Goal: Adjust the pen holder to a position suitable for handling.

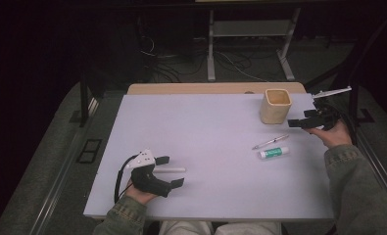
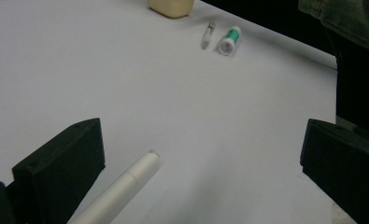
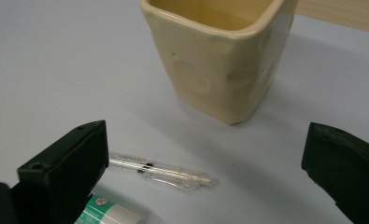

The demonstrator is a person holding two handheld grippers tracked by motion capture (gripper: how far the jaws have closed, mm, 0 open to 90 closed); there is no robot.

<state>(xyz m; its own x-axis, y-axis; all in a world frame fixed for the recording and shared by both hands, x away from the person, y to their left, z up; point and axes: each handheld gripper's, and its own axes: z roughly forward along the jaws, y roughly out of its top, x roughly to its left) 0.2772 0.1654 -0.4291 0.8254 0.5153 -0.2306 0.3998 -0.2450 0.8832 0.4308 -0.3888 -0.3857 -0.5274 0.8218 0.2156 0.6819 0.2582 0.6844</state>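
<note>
White and slim, a plastic marker [image 2: 121, 189] lies flat on the pale surface [image 1: 205, 127], between the wide-spread jaws of the left gripper [image 1: 171, 171] — lined up, I judge, for a pinch along its barrel. Well apart, the right gripper [image 1: 296, 122], jaws equally wide, hovers beside a cream square ceramic cup [image 3: 219, 60], likely the destination. Near the cup lie a clear pen [image 3: 161, 171] and a green-and-white glue stick [image 1: 274, 153].

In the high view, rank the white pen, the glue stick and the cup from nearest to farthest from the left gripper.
1. White pen: lying between the left gripper's open fingers.
2. Glue stick: to the right, mid-table.
3. Cup: far right corner, by the right gripper.
</note>
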